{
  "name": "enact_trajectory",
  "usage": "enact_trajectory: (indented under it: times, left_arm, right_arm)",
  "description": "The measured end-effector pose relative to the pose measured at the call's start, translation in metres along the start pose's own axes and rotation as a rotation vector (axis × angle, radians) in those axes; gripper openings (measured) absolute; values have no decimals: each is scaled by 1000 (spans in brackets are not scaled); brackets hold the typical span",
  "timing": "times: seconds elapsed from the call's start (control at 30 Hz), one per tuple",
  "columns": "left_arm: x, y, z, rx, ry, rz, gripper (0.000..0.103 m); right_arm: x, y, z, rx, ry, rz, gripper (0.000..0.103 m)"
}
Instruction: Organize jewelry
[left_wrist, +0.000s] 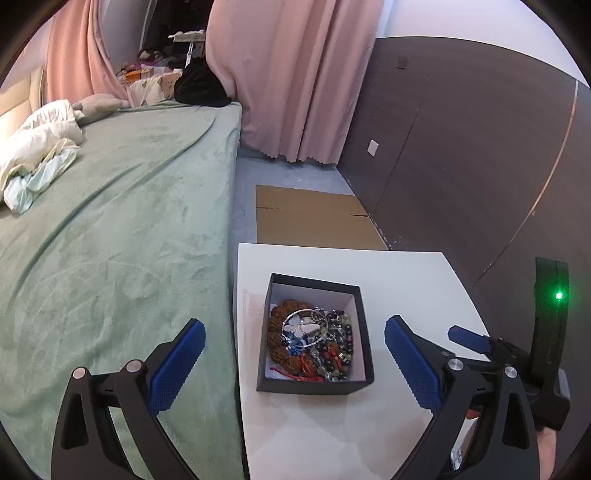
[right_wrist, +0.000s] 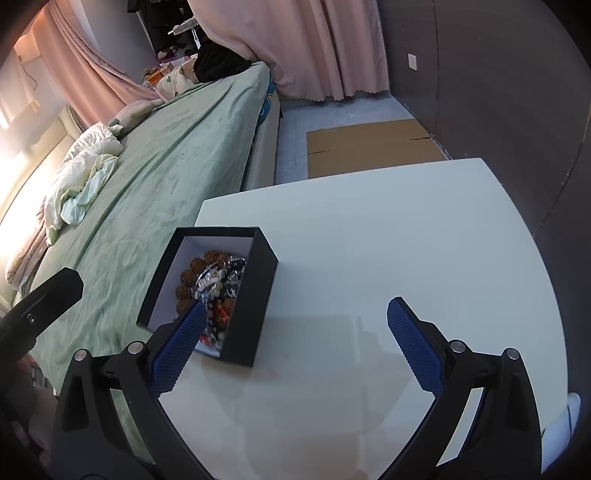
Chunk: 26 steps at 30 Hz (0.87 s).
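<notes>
Left wrist view: the left gripper (left_wrist: 295, 354) hangs with its blue pads spread wide, holding nothing.
Box: a black jewelry box (left_wrist: 364, 332) with a white lining stands open on the white table (left_wrist: 406, 273), near its edge by the green bed (left_wrist: 129, 206).
Jewelry: a tangled heap of jewelry (left_wrist: 312, 341), brown bead rings, dark and clear beads, red cord, a silver hoop.

Right wrist view: the right gripper (right_wrist: 295, 341) is spread apart and empty.
Box: the box sits at the table's left edge, jewelry piled inside.
</notes>
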<state>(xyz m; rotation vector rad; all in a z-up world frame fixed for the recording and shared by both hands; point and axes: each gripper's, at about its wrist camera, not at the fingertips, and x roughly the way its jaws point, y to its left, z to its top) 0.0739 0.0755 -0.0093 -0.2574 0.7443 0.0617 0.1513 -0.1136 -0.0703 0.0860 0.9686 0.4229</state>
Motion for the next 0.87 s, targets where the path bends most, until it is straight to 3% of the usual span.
enact_trajectory:
  times: [0.57, 0.87]
  left_arm:
    - [-16, -44, -26, 111, -6, 37, 94]
    - [-17, -46, -32, 116, 9, 52, 95]
  right_arm:
    - [-45, -20, -17, 22, -42, 38, 98]
    - [-52, -25, -22, 19, -49, 40, 98]
